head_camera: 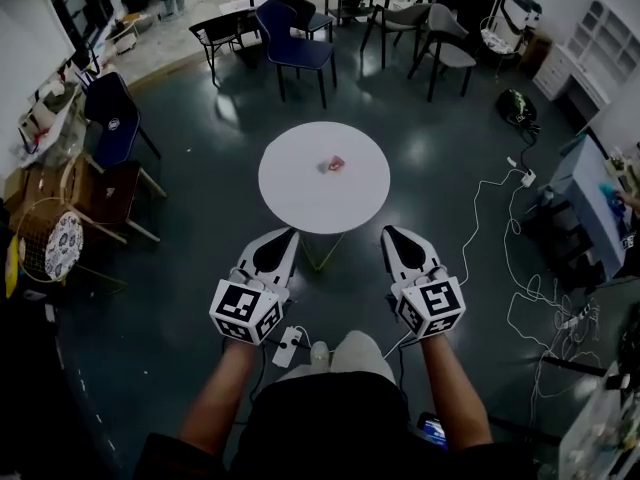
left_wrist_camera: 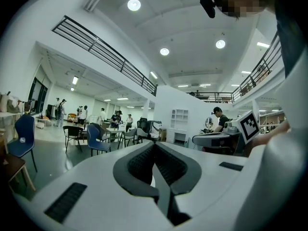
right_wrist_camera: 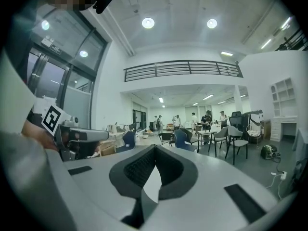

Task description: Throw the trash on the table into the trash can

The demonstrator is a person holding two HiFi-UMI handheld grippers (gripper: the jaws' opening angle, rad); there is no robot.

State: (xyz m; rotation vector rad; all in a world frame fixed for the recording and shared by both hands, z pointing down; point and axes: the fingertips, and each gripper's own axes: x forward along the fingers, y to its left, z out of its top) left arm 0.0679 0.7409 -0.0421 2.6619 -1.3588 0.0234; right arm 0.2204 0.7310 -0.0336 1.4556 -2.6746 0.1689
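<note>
In the head view a small pink and grey piece of trash (head_camera: 332, 164) lies near the middle of a round white table (head_camera: 290, 193). Both grippers are held side by side just short of the table's near edge, pointing at it. My left gripper (head_camera: 288, 236) is shut with nothing between its jaws, and so is my right gripper (head_camera: 391, 234). In the left gripper view the left gripper (left_wrist_camera: 154, 144) has its tips closed together. The right gripper view shows the right gripper (right_wrist_camera: 155, 147) the same way. I cannot make out a trash can for certain.
A blue chair (head_camera: 300, 43) and dark chairs stand beyond the table. At the left are a wooden chair (head_camera: 115, 193), another blue chair (head_camera: 110, 118) and a round wire basket (head_camera: 45, 240). White cables (head_camera: 520, 268) run over the floor at right; a power strip (head_camera: 285, 346) lies by my feet.
</note>
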